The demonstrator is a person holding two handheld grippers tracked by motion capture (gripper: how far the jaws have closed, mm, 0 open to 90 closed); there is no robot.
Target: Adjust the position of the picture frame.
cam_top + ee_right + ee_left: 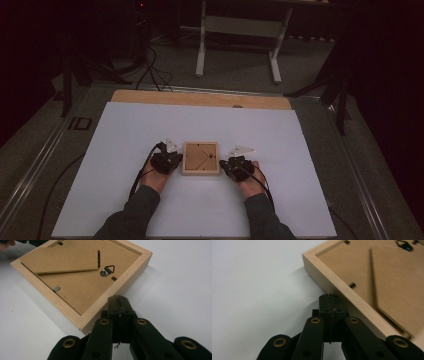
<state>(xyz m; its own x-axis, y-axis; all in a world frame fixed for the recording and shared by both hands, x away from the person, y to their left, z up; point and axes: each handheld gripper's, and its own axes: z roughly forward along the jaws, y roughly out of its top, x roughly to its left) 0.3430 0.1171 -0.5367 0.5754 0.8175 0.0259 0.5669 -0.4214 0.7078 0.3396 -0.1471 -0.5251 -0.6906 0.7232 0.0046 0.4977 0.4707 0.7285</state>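
- White sheeting covers the tabletop, with dark floor and a metal stand seen beyond it.
- A wooden picture frame lies face down at the middle of the sheet, its fibreboard back and hanging ring turned up.
- The left gripper is placed at the frame's left edge, jaws pressed together, tips touching the wood.
- The right gripper is placed at the right edge, jaws likewise pressed together, holding nothing.

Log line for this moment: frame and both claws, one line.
frame: picture frame face down on white sheet | left claw: shut, empty, at frame's left edge | right claw: shut, empty, at frame's right edge
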